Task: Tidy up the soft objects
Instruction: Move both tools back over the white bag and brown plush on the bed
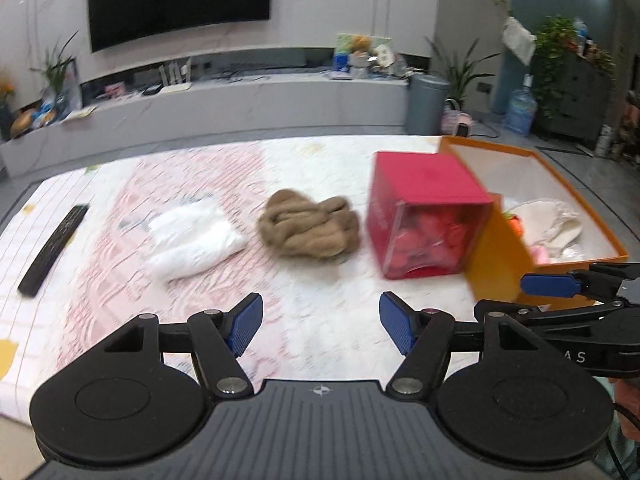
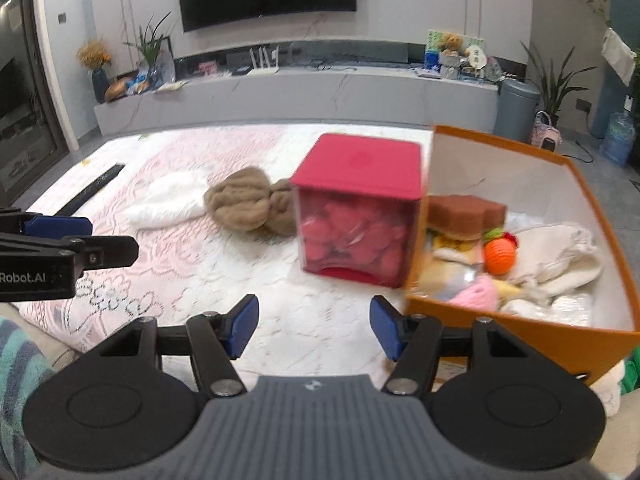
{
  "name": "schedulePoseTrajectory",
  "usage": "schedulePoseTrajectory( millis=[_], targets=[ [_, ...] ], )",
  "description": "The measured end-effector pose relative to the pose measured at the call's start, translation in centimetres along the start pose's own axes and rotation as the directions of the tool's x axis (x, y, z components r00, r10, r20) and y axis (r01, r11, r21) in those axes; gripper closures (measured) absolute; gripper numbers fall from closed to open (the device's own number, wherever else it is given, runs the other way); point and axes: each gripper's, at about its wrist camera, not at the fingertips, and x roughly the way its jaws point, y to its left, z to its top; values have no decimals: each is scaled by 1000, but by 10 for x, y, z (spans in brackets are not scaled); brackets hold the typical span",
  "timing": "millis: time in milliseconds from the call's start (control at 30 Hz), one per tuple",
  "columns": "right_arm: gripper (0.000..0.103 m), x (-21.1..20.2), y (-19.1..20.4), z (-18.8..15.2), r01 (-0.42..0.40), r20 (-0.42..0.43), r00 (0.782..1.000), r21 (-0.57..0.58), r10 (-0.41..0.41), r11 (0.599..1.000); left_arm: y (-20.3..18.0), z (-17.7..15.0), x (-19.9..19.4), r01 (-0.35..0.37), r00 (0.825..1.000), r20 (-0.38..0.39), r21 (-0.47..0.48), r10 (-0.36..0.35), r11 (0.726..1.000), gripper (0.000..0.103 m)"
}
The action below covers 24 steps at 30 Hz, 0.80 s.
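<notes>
A: Where is the brown woolly bundle (image 1: 309,227)?

B: It lies on the bed (image 1: 320,304), in the middle, ahead of the left claw (image 1: 321,325) and well apart from it. A white cloth (image 1: 195,237) lies just to its left, and a red box (image 1: 425,216) with a clear front stands just to its right.

A: And from the other side?

B: From the right wrist view the brown woolly bundle (image 2: 250,200) sits ahead and to the left of the right claw (image 2: 314,327), again well apart. The red box (image 2: 358,208) is nearer, almost straight ahead, and touches the left wall of the orange box (image 2: 520,332).

A: What is in the orange box?

B: Soft things: a pale cloth bag (image 2: 560,256), an orange ball (image 2: 499,258), a pink piece (image 2: 478,294) and a brown block (image 2: 466,210).

A: How do the claws stand?

B: Both gape wide with nothing between the blue pads (image 1: 246,320). The left stands wide; the right likewise, holding nothing. Neither touches anything on the bed.

A: Anything else on the bed?

B: A black remote (image 1: 54,250) lies at the far left edge, well apart from the cloth. The picture is blurred, so finer detail is lost.
</notes>
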Motion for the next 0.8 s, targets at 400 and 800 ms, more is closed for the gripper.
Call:
schedulePoseTrajectory(
  millis=[400, 800],
  targets=[
    [41, 39, 57, 11, -49, -33, 998, -72, 47, 996, 58, -17, 0, -44, 999, -11, -74, 43, 996, 25],
    [34, 89, 91, 44, -49, -27, 999, -204, 45, 978, 86, 8, 43, -61, 996, -57, 82, 66, 995, 25]
  ],
)
